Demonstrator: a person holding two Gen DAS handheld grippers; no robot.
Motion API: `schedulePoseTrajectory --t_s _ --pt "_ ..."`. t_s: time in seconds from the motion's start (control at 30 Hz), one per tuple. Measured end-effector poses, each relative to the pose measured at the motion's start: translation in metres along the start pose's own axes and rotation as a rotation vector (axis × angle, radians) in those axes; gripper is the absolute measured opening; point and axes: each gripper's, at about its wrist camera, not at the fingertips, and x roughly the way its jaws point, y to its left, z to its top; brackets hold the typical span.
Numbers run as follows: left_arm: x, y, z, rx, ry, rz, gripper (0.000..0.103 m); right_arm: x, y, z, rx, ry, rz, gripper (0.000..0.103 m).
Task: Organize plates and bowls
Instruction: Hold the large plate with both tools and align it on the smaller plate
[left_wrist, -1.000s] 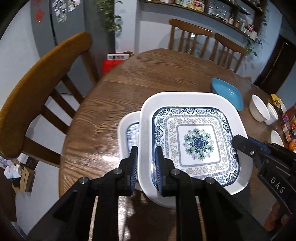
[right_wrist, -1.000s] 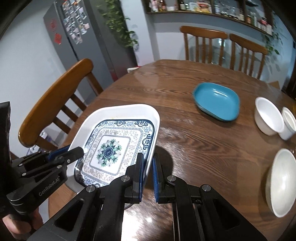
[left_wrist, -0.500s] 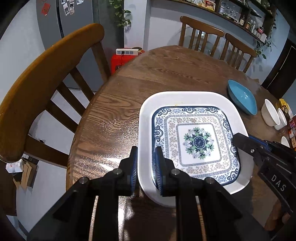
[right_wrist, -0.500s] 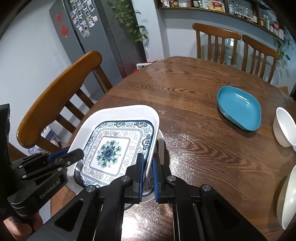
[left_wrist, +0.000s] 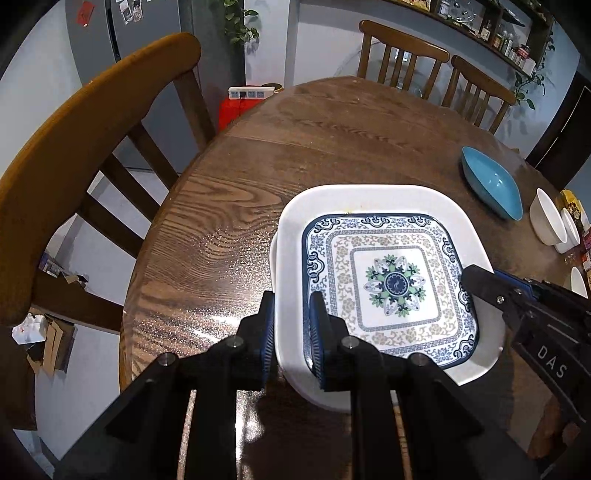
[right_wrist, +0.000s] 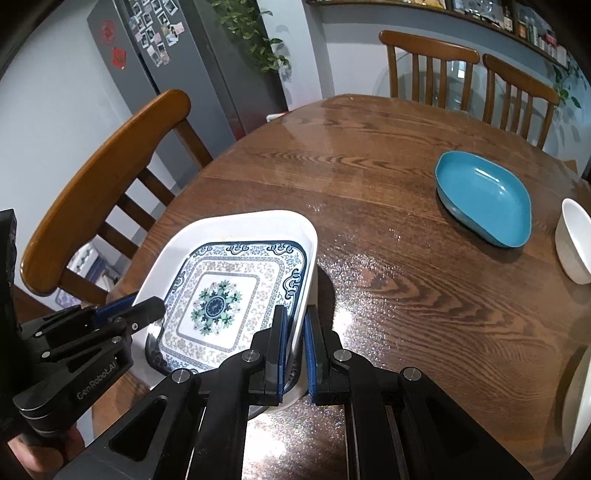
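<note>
A large square white plate with a blue floral pattern (left_wrist: 391, 284) hangs low and slightly tilted over the near left part of the round wooden table (left_wrist: 295, 147). My left gripper (left_wrist: 291, 297) is shut on its left rim. My right gripper (right_wrist: 294, 310) is shut on the opposite rim of this patterned plate (right_wrist: 218, 299). Under it lies a smaller white plate (left_wrist: 273, 258), almost fully covered; only a sliver of that smaller plate (right_wrist: 314, 284) shows in the right wrist view. Whether the two plates touch I cannot tell.
A blue dish (right_wrist: 484, 199) lies further right on the table. White bowls (left_wrist: 546, 221) stand beyond it, and another white bowl (right_wrist: 580, 398) is at the right edge. A wooden chair (left_wrist: 74, 155) stands left of the table; two more chairs (right_wrist: 469, 74) stand behind it.
Both grippers have carried the patterned plate leftwards and down. The smaller plate, earlier showing at its left side, is now almost covered.
</note>
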Motion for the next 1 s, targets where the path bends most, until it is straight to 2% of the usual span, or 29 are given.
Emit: schedulePoseTrajectory --t_s 1.0 --pt "0.009 -0.004 -0.007 0.019 0.036 0.028 0.016 0.023 -0.001 -0.002 -0.001 0.058 -0.016 0.011"
